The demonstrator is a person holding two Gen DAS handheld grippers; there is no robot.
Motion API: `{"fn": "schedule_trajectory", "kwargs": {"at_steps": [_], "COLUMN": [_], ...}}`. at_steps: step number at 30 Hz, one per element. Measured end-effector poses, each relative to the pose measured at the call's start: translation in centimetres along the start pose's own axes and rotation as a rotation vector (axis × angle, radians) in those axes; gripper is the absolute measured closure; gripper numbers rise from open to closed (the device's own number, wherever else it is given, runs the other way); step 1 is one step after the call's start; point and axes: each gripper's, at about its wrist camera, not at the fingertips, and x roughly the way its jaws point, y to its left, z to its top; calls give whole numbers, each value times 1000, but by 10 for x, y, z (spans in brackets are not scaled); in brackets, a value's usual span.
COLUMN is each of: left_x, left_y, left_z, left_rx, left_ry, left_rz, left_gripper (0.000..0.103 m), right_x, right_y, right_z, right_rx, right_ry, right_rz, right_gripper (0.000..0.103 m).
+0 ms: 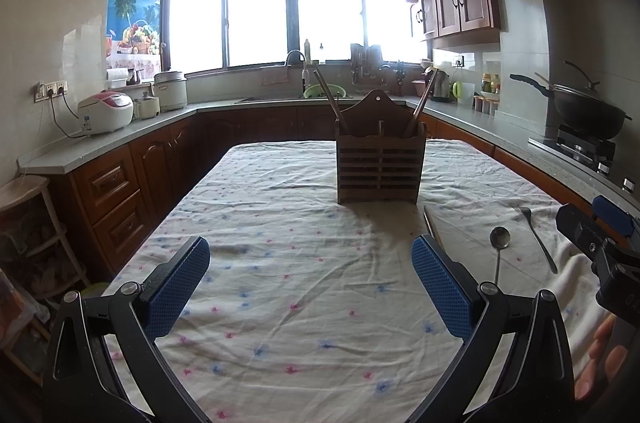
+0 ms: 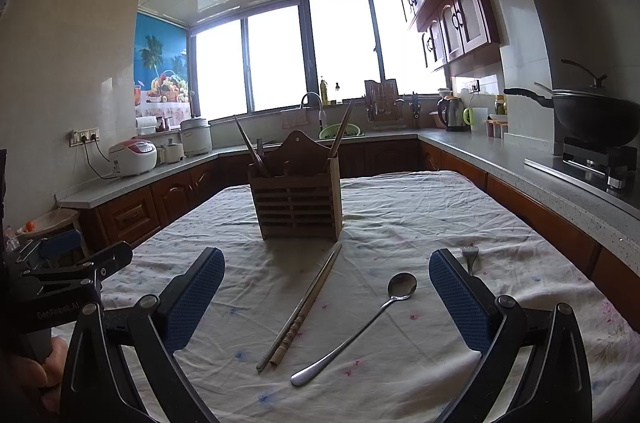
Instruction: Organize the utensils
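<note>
- Left gripper spread wide, nothing between its blue pads, hanging over the flowery tablecloth
- Right gripper spread wide too, holding nothing, low over the same cloth
- Wooden holder standing upright in the middle of the table, past both grippers
- Chopsticks in the holder poking up from the left part and leaning out to the left
- One more stick poking up from the right part and leaning to the right
- Loose chopsticks lying flat on the cloth, side by side, just in front of the holder, between the right gripper's fingers
- Spoon lying flat just right of the loose chopsticks, bowl end pointing away toward the holder side
- Fork lying farther right, partly hidden behind the right gripper's right pad
- Spoon and fork well apart from the holder, not touching each other
- Black wok sitting on the stove far to the right
</note>
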Motion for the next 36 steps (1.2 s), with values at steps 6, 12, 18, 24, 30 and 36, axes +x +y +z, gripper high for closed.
{"fn": "schedule_trajectory", "kwargs": {"at_steps": [6,12,18,24,30,36], "left_x": [-2,-1,0,1,2,4], "left_y": [0,1,0,-1,0,0], "left_z": [0,1,1,1,1,2], "left_rx": [3,-1,3,4,2,4], "left_ry": [-9,-5,-5,-4,-2,0], "left_rz": [7,6,5,3,0,-1], "left_gripper": [0,0,0,0,0,0], "right_x": [-1,-1,-1,-1,-1,-1], "right_y": [-1,-1,-2,-2,-2,-2], "right_z": [1,1,1,1,1,1], "right_rx": [1,4,6,6,9,10], "right_ry": [-5,-7,-6,-5,-5,-5], "right_rz": [0,1,3,3,3,3], "right_gripper": [0,0,0,0,0,0]}}
